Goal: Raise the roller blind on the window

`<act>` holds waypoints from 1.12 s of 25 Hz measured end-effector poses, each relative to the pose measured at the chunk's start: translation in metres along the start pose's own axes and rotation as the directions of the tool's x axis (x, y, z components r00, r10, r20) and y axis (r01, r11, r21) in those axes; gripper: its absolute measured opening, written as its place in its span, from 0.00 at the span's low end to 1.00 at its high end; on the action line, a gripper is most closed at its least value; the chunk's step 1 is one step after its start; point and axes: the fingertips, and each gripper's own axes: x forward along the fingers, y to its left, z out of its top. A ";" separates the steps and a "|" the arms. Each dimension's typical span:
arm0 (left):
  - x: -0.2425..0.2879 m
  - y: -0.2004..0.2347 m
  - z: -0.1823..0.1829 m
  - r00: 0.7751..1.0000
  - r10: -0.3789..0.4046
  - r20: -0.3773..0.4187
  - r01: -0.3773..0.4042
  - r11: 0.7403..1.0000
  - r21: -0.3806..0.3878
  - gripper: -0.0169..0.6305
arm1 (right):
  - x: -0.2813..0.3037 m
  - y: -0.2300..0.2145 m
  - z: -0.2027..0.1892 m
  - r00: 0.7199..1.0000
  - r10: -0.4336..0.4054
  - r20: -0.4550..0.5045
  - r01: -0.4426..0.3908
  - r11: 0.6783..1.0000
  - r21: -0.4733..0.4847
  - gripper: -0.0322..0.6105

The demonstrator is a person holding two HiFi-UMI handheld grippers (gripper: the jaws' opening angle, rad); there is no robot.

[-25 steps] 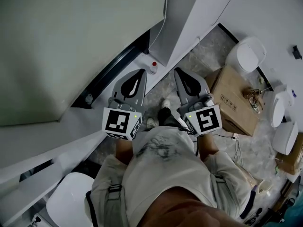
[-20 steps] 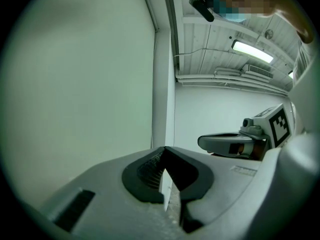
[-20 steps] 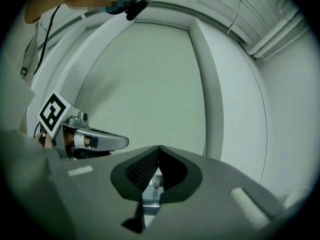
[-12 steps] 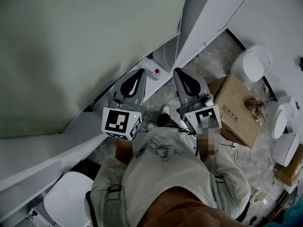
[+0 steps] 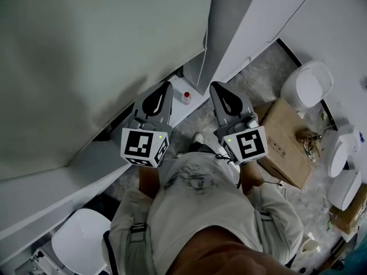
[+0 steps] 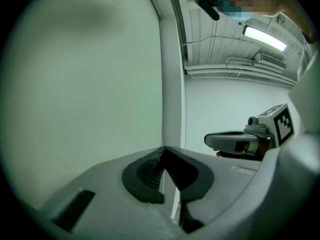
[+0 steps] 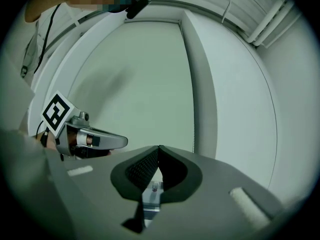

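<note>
The roller blind [image 5: 86,56] is a pale grey-green sheet that covers the window at the upper left. It fills the left gripper view [image 6: 85,84] and the middle of the right gripper view [image 7: 145,84]. Its thin pull cord [image 5: 205,39] hangs along the blind's right edge, next to the white frame post [image 5: 229,22]. The cord [image 6: 161,134] shows just beyond the left jaw tips and stands right of the right jaw tips [image 7: 193,129]. My left gripper [image 5: 165,86] and right gripper [image 5: 215,87] point level at the window side by side. Both are shut and hold nothing.
A small red-capped bottle [image 5: 186,96] stands on the sill [image 5: 114,148] between the two grippers. A cardboard box [image 5: 284,139] and white round housings [image 5: 307,85] lie on the floor at the right. A white seat [image 5: 80,245] is at the lower left.
Both grippers have moved closer to the window together with the person, and the sill and bottle now sit nearer their tips. The jaws have stayed shut.
</note>
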 end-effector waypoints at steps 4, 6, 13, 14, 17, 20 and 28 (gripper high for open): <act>0.019 -0.005 0.004 1.000 0.028 -0.003 -0.028 1.000 -0.003 0.04 | 0.003 -0.020 0.003 1.000 0.025 0.008 -0.025 1.000 -0.001 0.07; 0.028 -0.008 0.007 0.999 0.040 -0.002 -0.040 0.999 -0.001 0.04 | 0.005 -0.030 0.004 0.999 0.040 0.008 -0.040 0.999 0.002 0.07; 0.055 -0.022 0.007 0.998 0.058 -0.021 -0.058 0.998 0.013 0.04 | 0.007 -0.057 -0.007 0.997 0.072 -0.036 -0.071 0.997 0.027 0.07; 0.059 -0.022 0.006 0.998 0.059 -0.025 -0.059 0.998 0.015 0.04 | 0.007 -0.060 -0.008 0.996 0.076 -0.037 -0.075 0.997 0.032 0.07; 0.070 -0.023 0.007 0.998 0.057 -0.033 -0.056 0.998 0.026 0.04 | 0.012 -0.066 -0.004 0.996 0.086 0.013 -0.086 0.996 0.038 0.07; 0.078 -0.024 0.009 0.998 0.043 -0.037 -0.042 0.999 0.033 0.04 | 0.016 -0.071 -0.003 0.997 0.080 0.025 -0.081 0.996 0.044 0.07; 0.113 -0.005 0.014 0.999 -0.019 -0.028 0.020 0.999 0.029 0.04 | 0.042 -0.080 -0.006 0.999 0.037 0.001 -0.037 0.999 0.020 0.07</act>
